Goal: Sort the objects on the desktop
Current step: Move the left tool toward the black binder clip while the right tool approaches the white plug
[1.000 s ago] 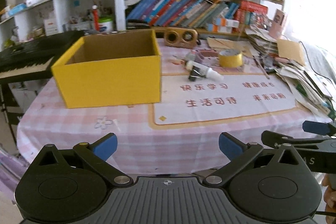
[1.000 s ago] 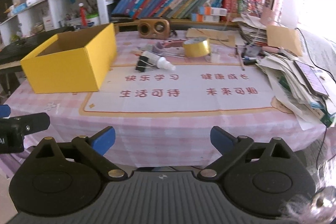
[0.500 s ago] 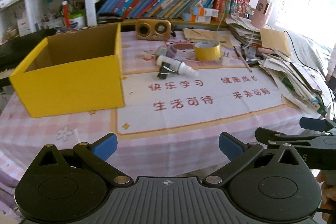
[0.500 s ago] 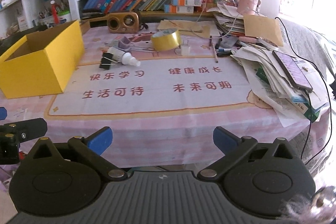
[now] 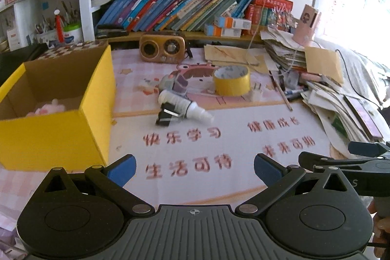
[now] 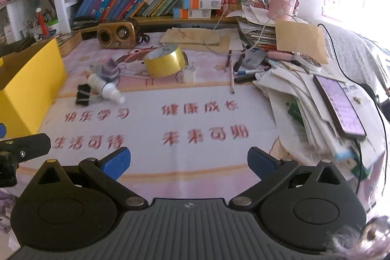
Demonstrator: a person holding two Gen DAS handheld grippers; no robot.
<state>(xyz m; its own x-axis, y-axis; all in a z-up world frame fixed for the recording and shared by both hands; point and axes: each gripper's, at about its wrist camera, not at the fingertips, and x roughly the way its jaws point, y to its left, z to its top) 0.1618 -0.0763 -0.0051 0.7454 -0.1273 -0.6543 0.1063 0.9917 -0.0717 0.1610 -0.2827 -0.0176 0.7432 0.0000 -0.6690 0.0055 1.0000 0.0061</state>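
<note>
Both tongs are held wide apart and empty above the near edge of the mat: the left gripper is aimed at the middle of the mat, and the right gripper is carried beside it, its side seen at the right edge of the left view. Nothing is pinched by either. The loose things to be sorted are gathered at the far side of the mat: a white bottle lying on its side, a black clip touching it on the near side, a grey-purple piece just behind, a tape roll to the right, and a small white plug just beside the roll. The yellow box stands open at the left, with something pink, perhaps a soft toy, already seen on its floor. A first pick from the cluster is judged to be next. Trouble could be caused by the crowding: since bottle and clip touch, one could be knocked or dragged when the other is closed on, and the round bottle could be rolled away by a finger landing off-centre. The roll could be squeezed out if it is gripped across its curved wall. A drop aimed short could be caught on the box rim. With both tongs so near each other, a clash could also be caused by a shared reach.
</note>
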